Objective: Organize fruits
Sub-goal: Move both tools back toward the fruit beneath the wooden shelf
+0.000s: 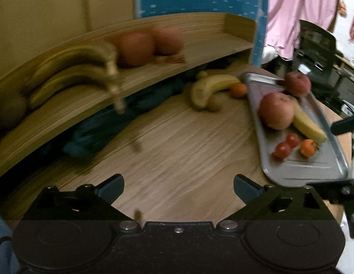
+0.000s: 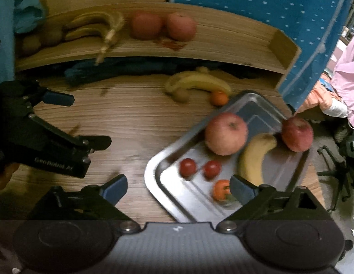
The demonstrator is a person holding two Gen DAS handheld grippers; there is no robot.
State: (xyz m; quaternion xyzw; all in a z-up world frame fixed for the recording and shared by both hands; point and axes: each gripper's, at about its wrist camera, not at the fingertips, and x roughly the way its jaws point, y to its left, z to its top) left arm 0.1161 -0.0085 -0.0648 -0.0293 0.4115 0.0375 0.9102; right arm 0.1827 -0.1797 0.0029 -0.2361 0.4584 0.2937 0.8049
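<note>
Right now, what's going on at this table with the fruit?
A person is sorting fruit with two handheld grippers. Both the left gripper and right gripper are open and empty. The metal tray holds two apples, a banana, two tomatoes and a small orange fruit. The wooden shelf has bananas and two apples. A banana and small orange fruit lie loose on the table.

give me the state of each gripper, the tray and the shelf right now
left gripper: open, holding nothing, over the table
right gripper: open, holding nothing, at the tray's near edge
metal tray: flat on the table, holding fruit
wooden shelf: holds bananas and two apples
</note>
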